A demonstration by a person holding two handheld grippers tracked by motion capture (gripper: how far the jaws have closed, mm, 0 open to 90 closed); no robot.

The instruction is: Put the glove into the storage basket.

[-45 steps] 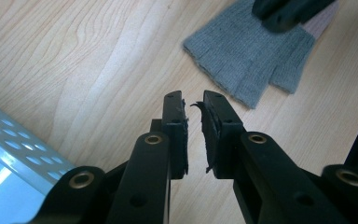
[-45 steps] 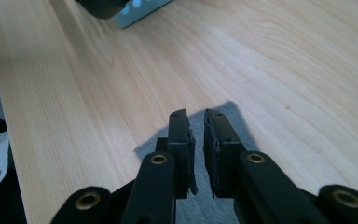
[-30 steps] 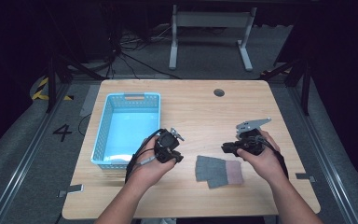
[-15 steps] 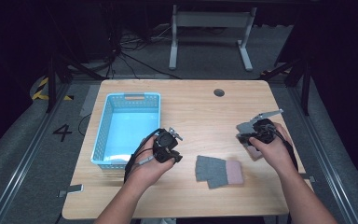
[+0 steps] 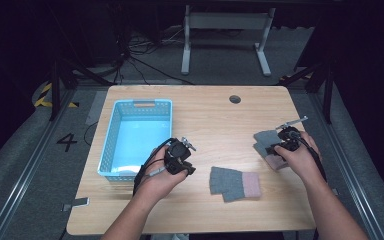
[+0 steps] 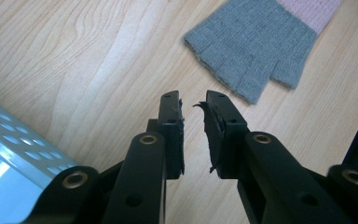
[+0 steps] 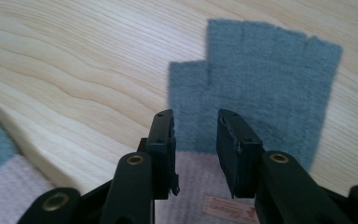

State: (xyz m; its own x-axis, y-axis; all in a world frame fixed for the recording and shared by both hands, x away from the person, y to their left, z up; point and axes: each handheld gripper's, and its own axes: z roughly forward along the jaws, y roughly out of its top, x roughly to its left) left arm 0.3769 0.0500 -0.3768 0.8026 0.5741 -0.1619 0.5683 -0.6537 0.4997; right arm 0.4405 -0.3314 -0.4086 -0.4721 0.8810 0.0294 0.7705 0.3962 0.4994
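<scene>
Dark floor and cable runs surround a pale wooden desk (image 5: 215,115), and I am working over its near half. My right gripper (image 5: 283,143) sits near the desk's right edge, poised over a grey fingerless glove with a pink cuff (image 7: 256,88); in the right gripper view its jaws stand apart with a modest gap, nothing between them, straddling the line where grey knit meets the cuff. A second glove (image 5: 234,183) lies flat near the middle of the near edge, its cuff toward the right, well apart from the first. My left gripper (image 5: 180,159) waits just beside the blue basket (image 5: 111,145) at the near-left; in the left gripper view its jaws are parted a little and empty, with the second glove's finger end (image 6: 256,46) ahead of them on bare wood. I judge the step in hand to be picking up the right-hand glove. To do it well I would bring the jaws straight down so the lower tips press into the knit, then close on a pinch of the cuff, where the fabric looks thicker. Closing too shallow may only skim the fibres; I cannot tell whether the tips touch the cloth yet. Lift slowly so the limp glove does not drag the neighbouring one.
</scene>
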